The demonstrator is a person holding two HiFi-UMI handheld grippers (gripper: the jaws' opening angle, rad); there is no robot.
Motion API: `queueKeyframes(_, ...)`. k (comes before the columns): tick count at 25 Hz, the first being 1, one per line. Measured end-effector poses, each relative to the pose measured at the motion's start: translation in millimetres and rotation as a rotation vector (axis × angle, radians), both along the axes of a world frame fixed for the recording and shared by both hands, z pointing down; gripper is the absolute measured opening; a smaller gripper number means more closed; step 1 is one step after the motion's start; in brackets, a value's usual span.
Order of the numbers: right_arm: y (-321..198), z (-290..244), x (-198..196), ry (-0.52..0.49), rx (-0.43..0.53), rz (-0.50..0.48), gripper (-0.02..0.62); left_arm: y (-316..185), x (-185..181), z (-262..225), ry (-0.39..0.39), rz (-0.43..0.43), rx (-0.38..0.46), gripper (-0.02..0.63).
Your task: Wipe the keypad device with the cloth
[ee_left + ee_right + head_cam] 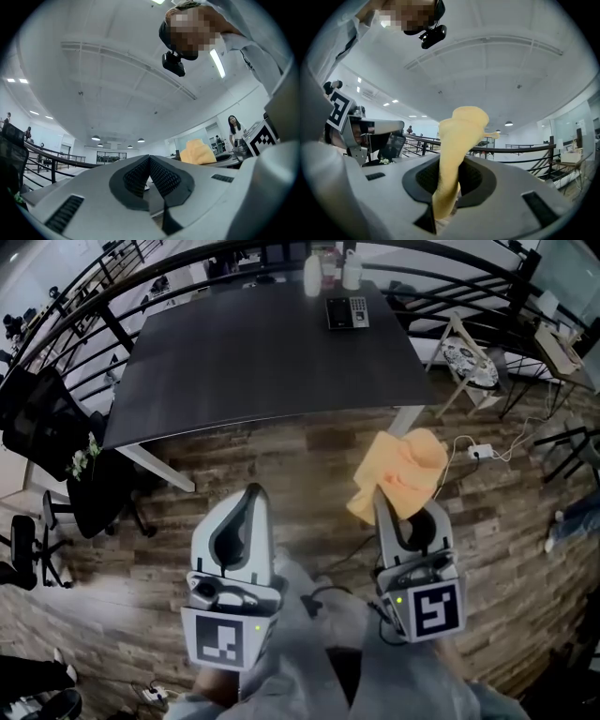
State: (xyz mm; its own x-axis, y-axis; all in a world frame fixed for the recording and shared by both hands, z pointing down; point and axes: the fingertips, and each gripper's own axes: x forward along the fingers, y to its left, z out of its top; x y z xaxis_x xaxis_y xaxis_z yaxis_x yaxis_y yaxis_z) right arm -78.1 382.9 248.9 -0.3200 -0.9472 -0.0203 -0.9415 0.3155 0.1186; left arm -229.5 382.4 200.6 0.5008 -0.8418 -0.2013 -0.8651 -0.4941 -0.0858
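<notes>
Wood-plank floor (pixel 281 456) runs from beneath me up to a dark bench (pixel 244 362), where the keypad device (pixel 347 312) lies at the far edge, just beside two white bottles (pixel 312 276). I hold both tongs low and close to my body, well apart from the bench, side by side, tips pointing forward and angled up toward the ceiling. My left tongs (pixel 251 495) are pressed together with nothing between them. My right tongs (pixel 382 495) pinch the orange cloth (pixel 403 470), which bunches above their tips, over the floor
</notes>
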Motion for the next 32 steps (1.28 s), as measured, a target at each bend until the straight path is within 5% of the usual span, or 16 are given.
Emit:
queueKeyframes(13, -15, 8, 12, 0.0, -0.015, 0.024, 0.069, -21, 11, 9, 0.001, 0.018, -0.02, 0.012)
queueKeyframes(32, -138, 11, 41, 0.017, -0.065, 0.115, 0.069, -161, 45, 2, 0.024, 0.123, -0.031, 0.012)
